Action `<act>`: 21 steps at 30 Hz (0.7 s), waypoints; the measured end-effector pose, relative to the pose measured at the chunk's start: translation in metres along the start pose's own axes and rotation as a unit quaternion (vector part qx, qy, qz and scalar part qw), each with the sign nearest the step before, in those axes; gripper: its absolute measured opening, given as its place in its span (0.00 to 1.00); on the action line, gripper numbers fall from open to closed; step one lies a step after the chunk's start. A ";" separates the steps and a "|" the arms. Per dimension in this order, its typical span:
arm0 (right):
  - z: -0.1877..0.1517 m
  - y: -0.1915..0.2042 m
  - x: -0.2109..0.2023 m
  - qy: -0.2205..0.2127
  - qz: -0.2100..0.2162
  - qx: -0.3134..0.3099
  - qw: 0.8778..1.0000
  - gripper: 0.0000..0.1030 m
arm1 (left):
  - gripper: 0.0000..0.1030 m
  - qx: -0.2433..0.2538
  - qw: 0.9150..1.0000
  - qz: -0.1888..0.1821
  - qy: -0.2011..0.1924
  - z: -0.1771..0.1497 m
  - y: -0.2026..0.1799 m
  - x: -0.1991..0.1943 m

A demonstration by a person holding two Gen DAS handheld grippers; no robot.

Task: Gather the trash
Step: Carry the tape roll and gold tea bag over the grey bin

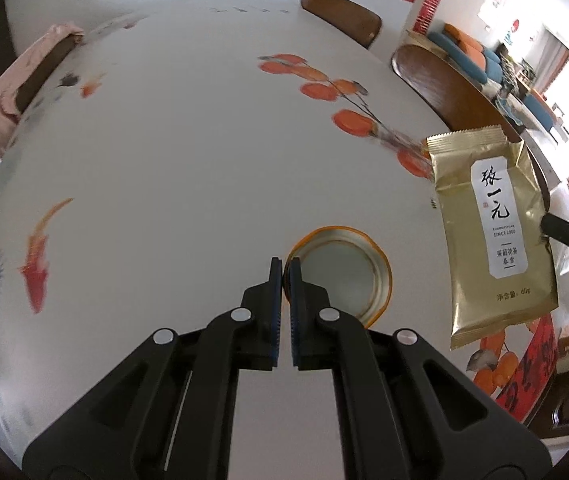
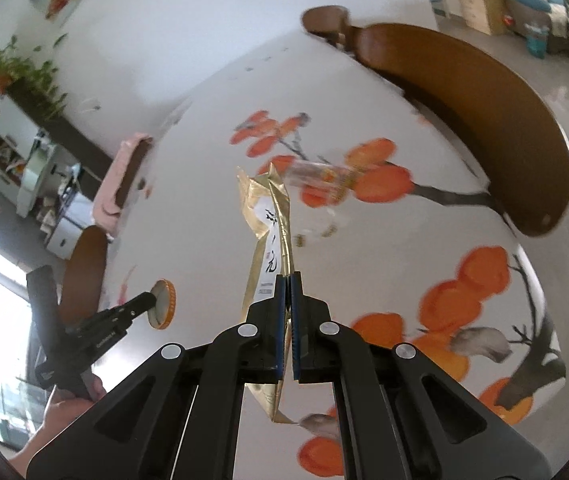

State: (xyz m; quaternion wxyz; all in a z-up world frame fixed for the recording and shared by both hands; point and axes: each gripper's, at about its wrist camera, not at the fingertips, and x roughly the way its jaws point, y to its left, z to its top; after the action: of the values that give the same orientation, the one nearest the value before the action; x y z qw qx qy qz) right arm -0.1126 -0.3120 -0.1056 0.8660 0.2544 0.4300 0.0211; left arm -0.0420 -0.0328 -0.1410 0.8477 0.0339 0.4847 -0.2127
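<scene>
Both pieces of litter are up off the painted dining table (image 1: pixel 172 152) as I work the two grippers from afar. My left gripper (image 1: pixel 284 276) is clamped on the rim of an orange jar lid (image 1: pixel 344 276), held clear above the tabletop. My right gripper (image 2: pixel 287 280) is pinched on a gold tea packet (image 2: pixel 268 240), which hangs edge-on between its jaws over the persimmon print. By my reading, the pick-up stage is done for these two. Still to go: a clear crinkled wrapper (image 2: pixel 320 178) lies on the table just beyond the packet, and no bin shows in either view, so drop-off remains ahead.
</scene>
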 end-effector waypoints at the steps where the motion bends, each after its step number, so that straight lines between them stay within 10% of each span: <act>1: 0.002 0.008 0.002 0.001 0.005 -0.007 1.000 0.03 | 0.02 -0.003 1.000 0.003 -0.002 -0.001 0.004 -0.003; 12: -0.001 0.140 0.052 0.048 0.092 -0.112 0.988 0.03 | 0.02 -0.091 0.990 0.098 -0.046 -0.045 0.113 -0.081; 21: -0.059 0.285 0.104 0.124 0.172 -0.220 0.952 0.03 | 0.02 -0.211 0.957 0.189 -0.060 -0.137 0.218 -0.158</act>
State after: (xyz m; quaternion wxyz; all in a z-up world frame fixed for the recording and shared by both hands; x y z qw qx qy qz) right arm -0.0394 -0.0124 -0.0805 0.8236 0.1228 0.4681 0.2957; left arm -0.1362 0.2525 -0.1132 0.8880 -0.0677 0.4514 0.0564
